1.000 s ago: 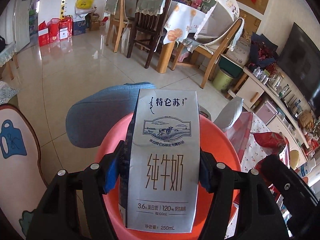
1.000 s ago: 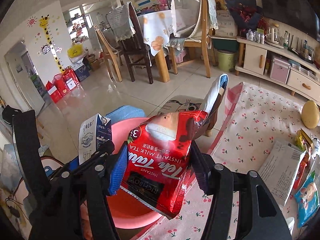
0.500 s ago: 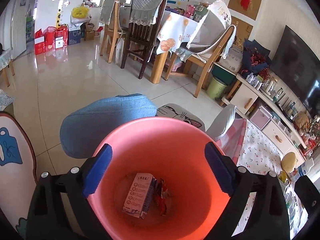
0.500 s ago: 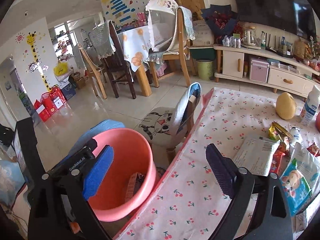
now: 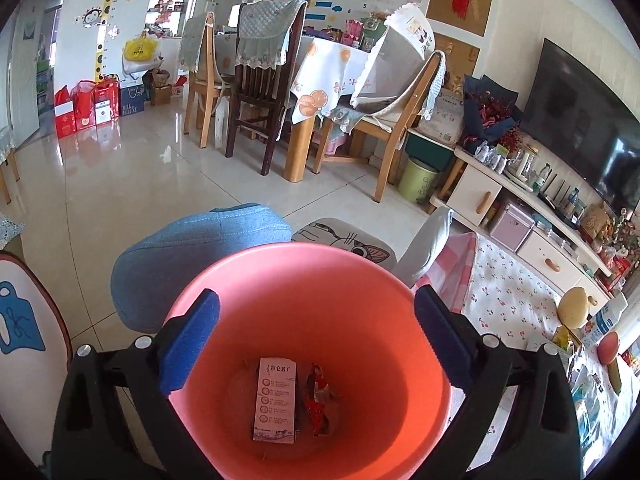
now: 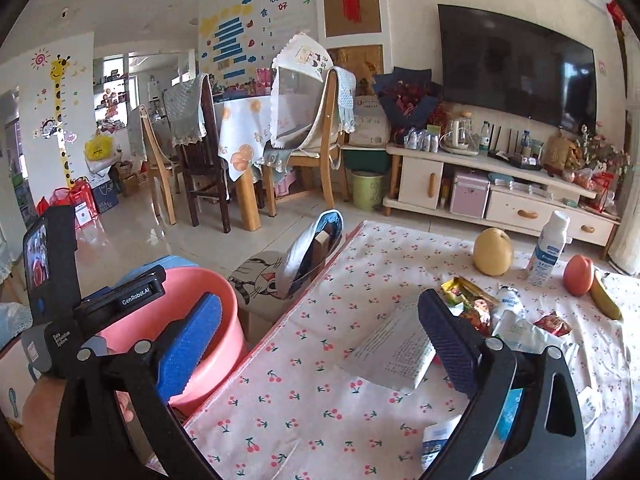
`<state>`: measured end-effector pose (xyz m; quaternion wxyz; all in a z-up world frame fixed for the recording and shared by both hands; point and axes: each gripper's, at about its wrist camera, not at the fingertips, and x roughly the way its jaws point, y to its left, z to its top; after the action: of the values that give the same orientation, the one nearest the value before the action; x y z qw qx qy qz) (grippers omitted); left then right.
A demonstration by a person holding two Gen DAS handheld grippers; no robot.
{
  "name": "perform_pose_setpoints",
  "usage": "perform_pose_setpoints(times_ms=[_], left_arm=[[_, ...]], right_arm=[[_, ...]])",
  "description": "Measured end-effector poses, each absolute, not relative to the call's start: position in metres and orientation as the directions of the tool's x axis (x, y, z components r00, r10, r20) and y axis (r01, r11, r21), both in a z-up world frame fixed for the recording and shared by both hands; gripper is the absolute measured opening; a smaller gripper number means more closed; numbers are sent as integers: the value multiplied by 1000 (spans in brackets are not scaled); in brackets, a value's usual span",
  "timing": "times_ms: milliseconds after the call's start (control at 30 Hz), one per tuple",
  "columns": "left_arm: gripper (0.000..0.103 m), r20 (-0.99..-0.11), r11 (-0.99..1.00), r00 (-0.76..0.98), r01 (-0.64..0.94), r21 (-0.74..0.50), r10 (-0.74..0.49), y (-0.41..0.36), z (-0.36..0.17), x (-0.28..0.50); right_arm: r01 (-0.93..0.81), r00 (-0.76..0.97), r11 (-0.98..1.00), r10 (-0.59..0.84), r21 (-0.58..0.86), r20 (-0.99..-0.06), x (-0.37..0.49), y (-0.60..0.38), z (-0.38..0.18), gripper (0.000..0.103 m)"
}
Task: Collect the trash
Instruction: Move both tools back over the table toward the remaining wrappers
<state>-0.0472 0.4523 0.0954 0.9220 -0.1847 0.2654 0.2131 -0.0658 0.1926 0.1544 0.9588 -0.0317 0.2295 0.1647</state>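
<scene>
Hovering over the pink bucket at lower centre, left gripper opening wider (nothing between its pads), milk carton and red wrapper lying inside, right gripper likewise opening, unladen, above the cherry-print cloth.

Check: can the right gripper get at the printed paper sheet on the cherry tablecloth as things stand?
Probably yes. The right gripper is opening, nothing between its fingers, and the printed paper sheet lies flat just ahead on the cherry tablecloth, uncovered.

a lived-in family home: a dining table with wooden chairs at centre left, a wall-mounted tv upper right, a child's giraffe height chart on the left wall.
</scene>
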Motion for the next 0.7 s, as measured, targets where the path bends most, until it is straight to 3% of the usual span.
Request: perform_pose_setpoints(times_ms=[233,433,567,700], left_arm=[[99,-463,873,841,-423,-242,279,429,110,-54],[99,-328,909,905,-352,-223,271,397,118,-60],[99,-309,933,938,-243,-264,157,381,117,-54],[99,-300,953,944,-205,-225,133,362,118,-46]], right_arm=[[-231,857,972,226,46,-462,-76,158,137,98],[-256,858,964,259,68,-444,-95,145,119,98],[-283,859,958,271,37,-434,-107,139,107,98],[-286,849,958,252,-2,-464,-107,126,99,98]])
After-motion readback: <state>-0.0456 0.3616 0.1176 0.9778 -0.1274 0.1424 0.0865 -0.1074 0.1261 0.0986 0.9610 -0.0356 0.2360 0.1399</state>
